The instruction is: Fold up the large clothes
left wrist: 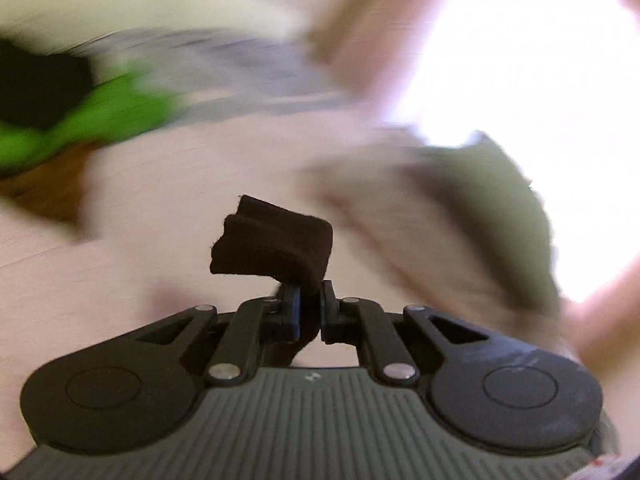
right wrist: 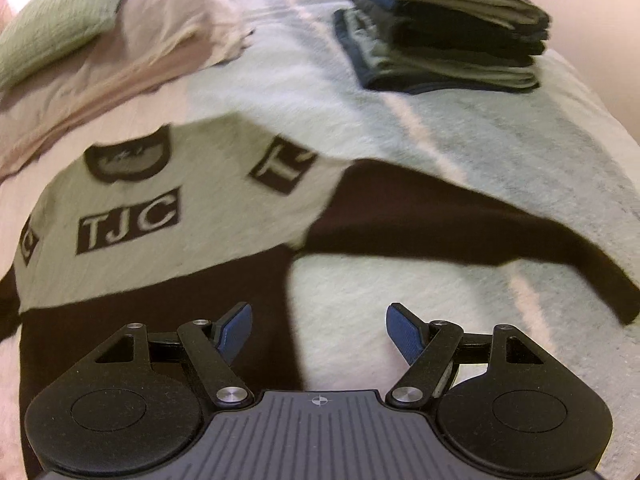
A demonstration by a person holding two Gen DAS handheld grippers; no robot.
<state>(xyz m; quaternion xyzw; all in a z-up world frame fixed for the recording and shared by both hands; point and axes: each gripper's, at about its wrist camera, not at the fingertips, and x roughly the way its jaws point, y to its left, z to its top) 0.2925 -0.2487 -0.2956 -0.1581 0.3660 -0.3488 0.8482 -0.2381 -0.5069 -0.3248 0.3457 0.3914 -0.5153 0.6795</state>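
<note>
The left gripper [left wrist: 310, 300] pinches a dark fabric fold [left wrist: 272, 240]. The right gripper [right wrist: 318, 332] hangs wide and empty over the sweater [right wrist: 160, 220] spread on the bed [right wrist: 400, 300]; folded clothes [right wrist: 444, 36] stack far right

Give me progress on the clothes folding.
Done: a stack of folded clothes sits on the blanket. In hand: left gripper is shut on a dark cuff; right gripper is open over the TJC sweater. Left: folding that sweater, which lies flat.

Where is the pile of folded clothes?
In the right wrist view, the pile of folded clothes sits at the top right on the pale blanket, beyond the TJC sweater's dark sleeve.
</note>
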